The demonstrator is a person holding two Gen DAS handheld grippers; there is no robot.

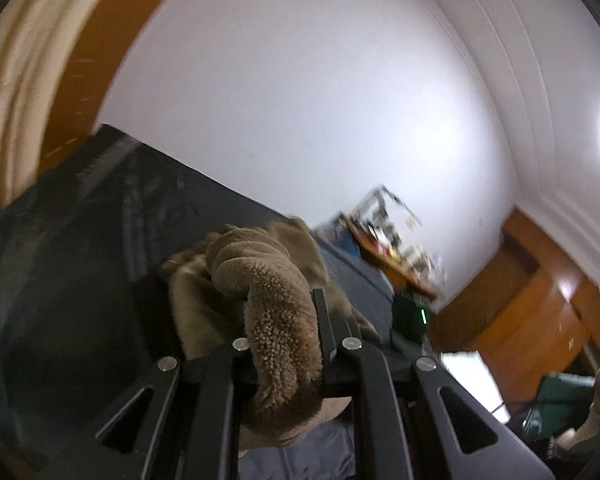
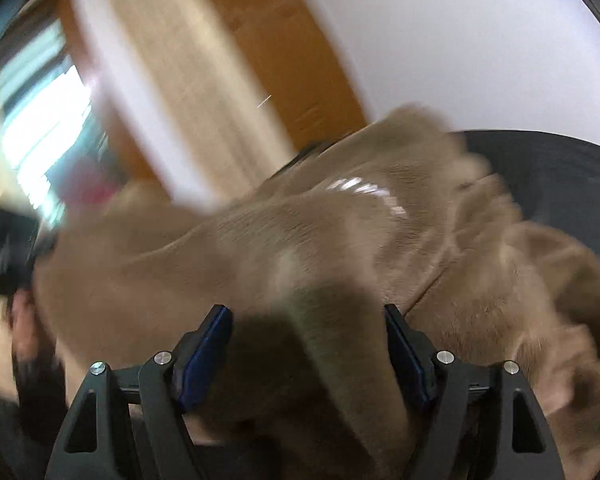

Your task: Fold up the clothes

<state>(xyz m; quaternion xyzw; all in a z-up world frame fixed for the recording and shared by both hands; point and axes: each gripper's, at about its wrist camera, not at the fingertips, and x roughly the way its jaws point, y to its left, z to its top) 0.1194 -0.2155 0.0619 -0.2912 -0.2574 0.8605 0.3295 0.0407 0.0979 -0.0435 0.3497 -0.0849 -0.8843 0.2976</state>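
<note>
Pinching a fleece roll, left gripper [image 1: 290,320] grips brown garment [image 2: 340,240]; right gripper [image 2: 308,320] is spread, fabric between, unclamped; risk: garment sags, fold skews w/o 2nd grip.

A white wall [image 1: 300,100] rises behind a dark bed cover [image 1: 80,240], flanked by a cream curtain [image 1: 12,80] and wooden panelling [image 1: 84,60], with a cluttered wooden shelf [image 1: 396,248], a wooden cabinet [image 1: 540,300] and a bright window [image 2: 44,128], blurred, to the sides.
</note>
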